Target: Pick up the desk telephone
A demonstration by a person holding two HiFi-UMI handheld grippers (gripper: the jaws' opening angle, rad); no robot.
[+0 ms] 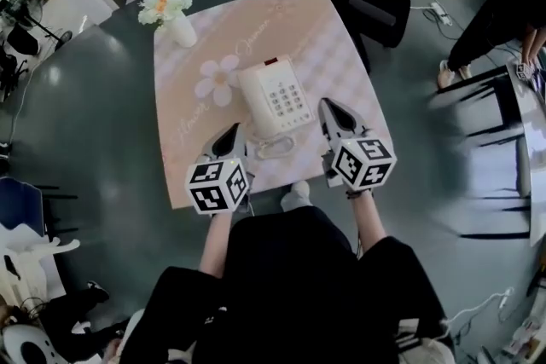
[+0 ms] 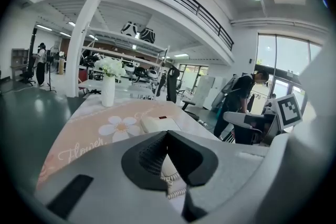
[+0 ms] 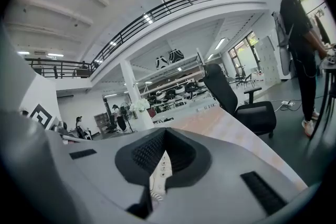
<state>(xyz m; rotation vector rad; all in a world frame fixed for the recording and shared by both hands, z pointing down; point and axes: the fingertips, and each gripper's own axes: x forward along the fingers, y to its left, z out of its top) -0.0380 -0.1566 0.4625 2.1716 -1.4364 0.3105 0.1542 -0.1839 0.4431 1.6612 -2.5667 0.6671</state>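
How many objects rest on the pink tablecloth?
2: a cream push-button desk telephone mid pink tablecloth, and a white vase of pale flowers at its far left corner. The left claw and right claw may hide more near the front edge.

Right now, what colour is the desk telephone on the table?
The desk telephone is cream white with a small red spot; clearest in the head view.

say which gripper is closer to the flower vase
Left. The left gripper sits by the near left corner of the telephone, on the same side as the vase; the right gripper is across the telephone, farther away.
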